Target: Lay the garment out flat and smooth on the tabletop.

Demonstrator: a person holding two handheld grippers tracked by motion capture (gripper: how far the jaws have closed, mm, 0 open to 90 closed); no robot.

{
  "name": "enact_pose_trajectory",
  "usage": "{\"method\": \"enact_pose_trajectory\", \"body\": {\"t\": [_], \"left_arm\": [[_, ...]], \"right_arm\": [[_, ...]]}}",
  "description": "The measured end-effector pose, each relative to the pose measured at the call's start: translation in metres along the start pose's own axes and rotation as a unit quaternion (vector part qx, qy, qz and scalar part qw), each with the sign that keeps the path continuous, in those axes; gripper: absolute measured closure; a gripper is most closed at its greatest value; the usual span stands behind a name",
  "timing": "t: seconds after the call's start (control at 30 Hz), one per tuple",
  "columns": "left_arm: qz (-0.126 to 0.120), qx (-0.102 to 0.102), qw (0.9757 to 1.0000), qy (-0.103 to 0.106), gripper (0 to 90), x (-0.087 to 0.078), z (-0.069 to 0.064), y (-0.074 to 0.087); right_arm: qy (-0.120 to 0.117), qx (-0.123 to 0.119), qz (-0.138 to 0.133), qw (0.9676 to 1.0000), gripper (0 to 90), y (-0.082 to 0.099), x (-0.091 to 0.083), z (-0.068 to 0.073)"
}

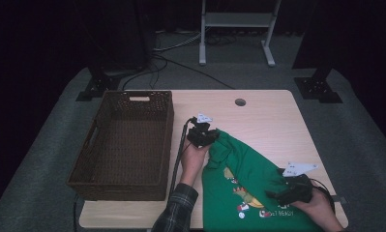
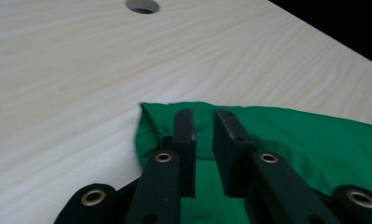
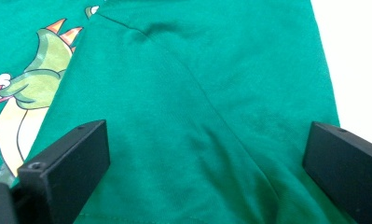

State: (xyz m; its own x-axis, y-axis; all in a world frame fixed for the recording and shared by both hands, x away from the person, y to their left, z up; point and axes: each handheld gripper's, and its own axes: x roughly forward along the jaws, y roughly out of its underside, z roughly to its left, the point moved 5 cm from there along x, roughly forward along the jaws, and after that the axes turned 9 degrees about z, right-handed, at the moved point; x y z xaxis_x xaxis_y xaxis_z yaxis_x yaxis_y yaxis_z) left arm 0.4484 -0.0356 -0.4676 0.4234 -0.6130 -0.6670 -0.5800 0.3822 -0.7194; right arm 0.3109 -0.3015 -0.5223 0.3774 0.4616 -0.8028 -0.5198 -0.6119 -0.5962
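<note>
Hovering over the green T-shirt (image 1: 248, 179), the left gripper (image 2: 203, 122) has its jaws slightly parted, pinching nothing, while the right gripper (image 3: 207, 154) spreads wide above the cloth, perhaps to fold it.

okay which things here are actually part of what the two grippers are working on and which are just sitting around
In the job:
- green T-shirt with a dinosaur print
- left gripper, jaws narrowly apart over a bunched fold of shirt
- right gripper, jaws wide over the shirt

Just there:
- brown wicker basket, beside the shirt
- table
- white stand behind it
</note>
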Motion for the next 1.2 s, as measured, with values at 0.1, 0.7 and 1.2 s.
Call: {"method": "enact_pose_trajectory", "body": {"t": [0.1, 0.7, 1.2], "left_arm": [[0.003, 0.005, 1.0000, 0.006, 78.2, 0.003, -0.007, 0.003], [0.031, 0.034, 0.9986, 0.028, 74.9, 0.037, -0.044, 0.015], [0.059, 0.040, 0.9975, 0.001, 87.8, 0.055, -0.047, 0.018]], "right_arm": [[0.000, 0.000, 0.000, 1.0000, 0.0, 0.000, 0.000, 0.000], [0.004, 0.009, 0.000, 1.0000, 0.0, 0.012, -0.009, -0.009], [0.005, 0.007, 0.000, 1.0000, 0.0, 0.013, -0.009, -0.009]]}}
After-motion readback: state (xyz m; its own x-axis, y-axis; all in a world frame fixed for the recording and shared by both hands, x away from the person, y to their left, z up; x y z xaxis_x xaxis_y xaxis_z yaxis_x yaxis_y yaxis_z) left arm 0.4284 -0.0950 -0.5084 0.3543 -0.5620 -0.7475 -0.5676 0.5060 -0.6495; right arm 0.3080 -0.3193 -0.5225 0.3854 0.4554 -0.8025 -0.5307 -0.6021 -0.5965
